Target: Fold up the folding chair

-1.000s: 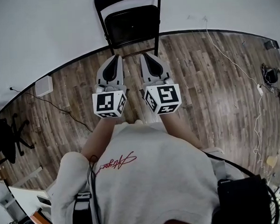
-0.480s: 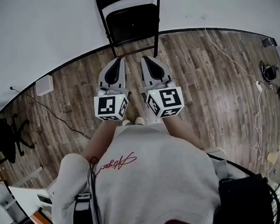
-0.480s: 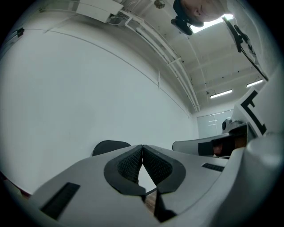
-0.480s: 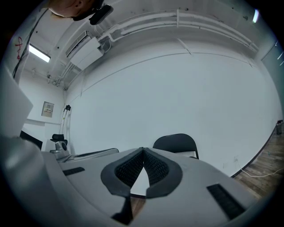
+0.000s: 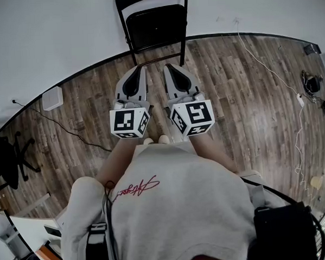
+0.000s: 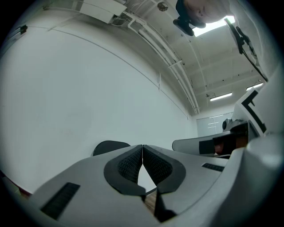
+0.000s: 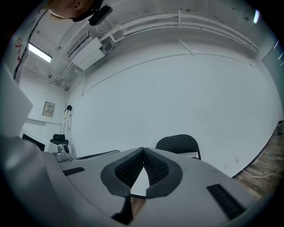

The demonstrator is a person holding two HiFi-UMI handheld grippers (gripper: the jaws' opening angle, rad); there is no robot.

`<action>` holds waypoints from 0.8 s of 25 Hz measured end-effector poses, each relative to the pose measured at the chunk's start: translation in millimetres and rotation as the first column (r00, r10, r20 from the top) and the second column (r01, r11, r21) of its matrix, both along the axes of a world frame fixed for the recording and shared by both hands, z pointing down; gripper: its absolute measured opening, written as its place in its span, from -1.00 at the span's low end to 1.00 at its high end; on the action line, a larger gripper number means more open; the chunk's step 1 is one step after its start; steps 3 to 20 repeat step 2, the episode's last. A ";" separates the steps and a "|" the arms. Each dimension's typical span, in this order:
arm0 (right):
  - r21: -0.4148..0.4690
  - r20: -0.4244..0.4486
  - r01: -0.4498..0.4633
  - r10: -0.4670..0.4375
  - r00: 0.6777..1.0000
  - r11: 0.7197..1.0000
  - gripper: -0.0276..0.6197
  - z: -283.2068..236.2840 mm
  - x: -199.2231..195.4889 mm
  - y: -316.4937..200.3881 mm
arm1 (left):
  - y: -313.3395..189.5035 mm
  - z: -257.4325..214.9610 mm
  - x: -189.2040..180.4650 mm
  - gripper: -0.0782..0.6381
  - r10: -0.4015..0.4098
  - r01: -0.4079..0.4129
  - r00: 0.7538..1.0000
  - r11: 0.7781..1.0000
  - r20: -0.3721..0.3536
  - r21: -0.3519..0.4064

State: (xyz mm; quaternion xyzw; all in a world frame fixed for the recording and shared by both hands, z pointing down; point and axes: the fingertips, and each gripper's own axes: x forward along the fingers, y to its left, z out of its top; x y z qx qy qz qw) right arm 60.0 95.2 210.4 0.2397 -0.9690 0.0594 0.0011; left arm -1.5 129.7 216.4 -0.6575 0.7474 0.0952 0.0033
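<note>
Fingers (image 6: 128, 166) pressed together, empty, on left gripper (image 5: 139, 69) and right gripper (image 5: 168, 68); folding chair (image 5: 154, 26) ahead, untouched.

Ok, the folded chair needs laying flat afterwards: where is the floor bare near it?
Bare floor lies right of the folding chair, up to the white cable. Another patch lies left of it, before the white box and black cable. Crowded: the far right corner with tangled cables, the far left by the office chair.

Folding chair (image 5: 152, 25) stands on floor (image 5: 242, 101) before wall (image 5: 49, 40)
</note>
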 end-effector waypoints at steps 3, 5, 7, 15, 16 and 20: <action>-0.002 -0.001 0.001 -0.001 1.000 1.000 -0.87 1.6 -1.1 4.7 | 4.1 3.8 -0.5 -0.73 0.005 -0.005 1.000 1.000 -0.006 -0.005; -0.002 -0.001 0.001 -0.001 1.000 1.000 -0.87 1.6 -1.1 4.7 | 4.1 3.8 -0.5 -0.73 0.005 -0.005 1.000 1.000 -0.006 -0.005; -0.002 -0.001 0.001 -0.001 1.000 1.000 -0.87 1.6 -1.1 4.7 | 4.1 3.8 -0.5 -0.73 0.005 -0.005 1.000 1.000 -0.006 -0.005; -0.002 -0.001 0.001 -0.001 1.000 1.000 -0.87 1.6 -1.1 4.7 | 4.1 3.8 -0.5 -0.73 0.005 -0.005 1.000 1.000 -0.006 -0.005; -0.002 -0.001 0.001 -0.001 1.000 1.000 -0.87 1.6 -1.1 4.7 | 4.1 3.8 -0.5 -0.73 0.005 -0.005 1.000 1.000 -0.006 -0.005; -0.002 -0.001 0.001 -0.001 1.000 1.000 -0.87 1.6 -1.1 4.7 | 4.1 3.8 -0.5 -0.73 0.005 -0.005 1.000 1.000 -0.006 -0.005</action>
